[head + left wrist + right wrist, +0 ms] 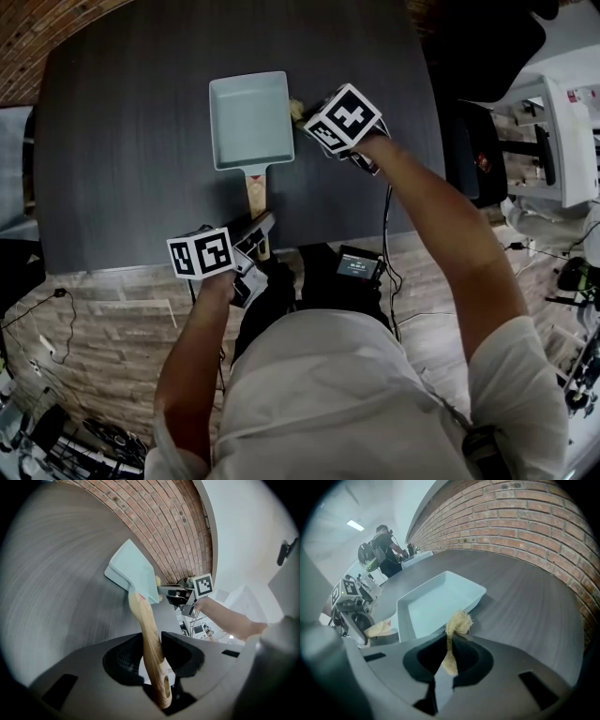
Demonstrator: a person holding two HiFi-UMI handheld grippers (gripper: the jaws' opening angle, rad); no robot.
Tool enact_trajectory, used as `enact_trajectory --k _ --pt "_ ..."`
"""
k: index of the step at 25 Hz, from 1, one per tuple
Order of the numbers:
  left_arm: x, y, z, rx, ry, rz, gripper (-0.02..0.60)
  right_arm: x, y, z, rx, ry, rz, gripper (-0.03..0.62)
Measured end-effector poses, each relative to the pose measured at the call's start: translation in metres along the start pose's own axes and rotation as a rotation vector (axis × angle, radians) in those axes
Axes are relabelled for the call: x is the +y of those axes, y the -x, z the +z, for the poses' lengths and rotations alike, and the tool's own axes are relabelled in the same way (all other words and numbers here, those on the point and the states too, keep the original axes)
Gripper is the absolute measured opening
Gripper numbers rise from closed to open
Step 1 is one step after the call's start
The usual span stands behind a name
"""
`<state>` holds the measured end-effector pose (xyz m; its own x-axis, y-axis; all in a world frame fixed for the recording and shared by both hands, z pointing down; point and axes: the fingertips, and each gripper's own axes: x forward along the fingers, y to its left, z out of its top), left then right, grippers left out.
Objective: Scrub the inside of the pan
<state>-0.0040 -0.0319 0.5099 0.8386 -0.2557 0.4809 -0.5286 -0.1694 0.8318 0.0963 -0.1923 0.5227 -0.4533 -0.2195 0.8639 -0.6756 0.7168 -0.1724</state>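
The pale blue pan (pixel 249 117) sat flat on the dark table (pixel 122 141). Its wooden handle (pixel 149 634) was pinched between the left gripper's (pixel 152 644) jaws. The right gripper (pixel 449 648) was clamped on a tan scrubber (pixel 457 623) at the pan's right rim.

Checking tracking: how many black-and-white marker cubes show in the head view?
2. One cube tops the left gripper, clamped on the pale blue rectangular pan's wooden handle; the other tops the right gripper, holding a beige scrub pad beside the pan's right rim.
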Motion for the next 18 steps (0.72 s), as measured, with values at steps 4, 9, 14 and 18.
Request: enact_trajectory --k 4,9,14,18 --pt "-0.001 -0.001 0.0 0.001 0.001 -0.002 0.124 0.008 0.001 -0.006 0.004 0.008 0.01 0.04" --pt "0.0 -0.002 0.0 0.008 0.007 -0.004 0.124 0.021 0.001 -0.014 0.017 0.019 0.025 0.04" --pt "-0.001 -0.003 -0.002 0.01 0.016 -0.004 0.124 0.034 0.003 -0.022 0.022 0.021 0.04 0.04" --pt "0.0 -0.004 -0.002 0.013 0.022 -0.003 0.124 0.044 0.003 -0.028 0.017 0.02 0.053 0.04"
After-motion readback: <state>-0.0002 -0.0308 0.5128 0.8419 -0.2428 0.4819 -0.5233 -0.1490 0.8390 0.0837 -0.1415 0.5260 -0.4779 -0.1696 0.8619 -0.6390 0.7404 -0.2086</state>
